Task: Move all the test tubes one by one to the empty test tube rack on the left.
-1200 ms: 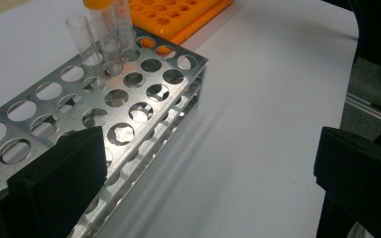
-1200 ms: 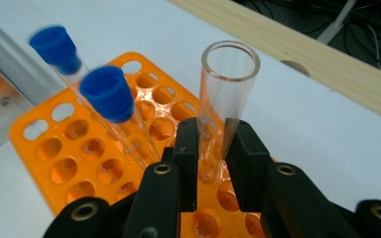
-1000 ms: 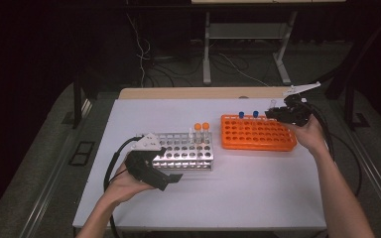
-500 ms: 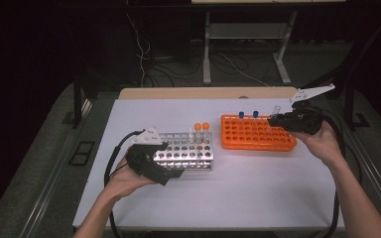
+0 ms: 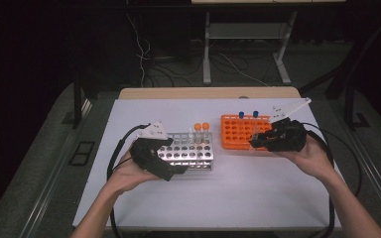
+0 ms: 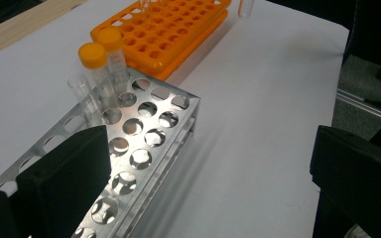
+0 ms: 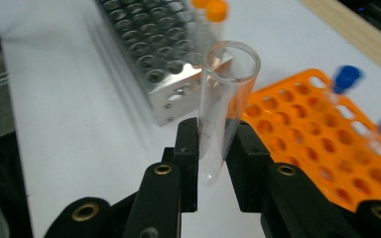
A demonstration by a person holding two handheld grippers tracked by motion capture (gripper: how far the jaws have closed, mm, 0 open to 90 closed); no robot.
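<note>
My right gripper (image 7: pixel 217 148) is shut on a clear, uncapped glass tube (image 7: pixel 223 94), held upright by its lower end. In the high view this right gripper (image 5: pixel 254 143) hovers over the front edge of the orange rack (image 5: pixel 238 130), where two blue-capped tubes (image 5: pixel 248 114) stand at the back. My left gripper (image 6: pixel 208 183) is open, its jaws wide apart beside the near end of the metal rack (image 6: pixel 149 129). That metal rack (image 5: pixel 191 151) holds two orange-capped tubes (image 5: pixel 202 127) and a clear tube (image 6: pixel 82 96). The left gripper (image 5: pixel 176 167) sits at the rack's left front corner.
Both racks stand side by side on a white table (image 5: pixel 238 193). A wooden strip (image 5: pixel 208 92) runs along the far edge. Cables trail from each gripper across the table's sides. Metal stands and wires sit on the dark floor beyond.
My right gripper has carried the clear tube from the orange rack's far right corner leftward and nearer, over its front edge. The left gripper has risen slightly by the metal rack.
</note>
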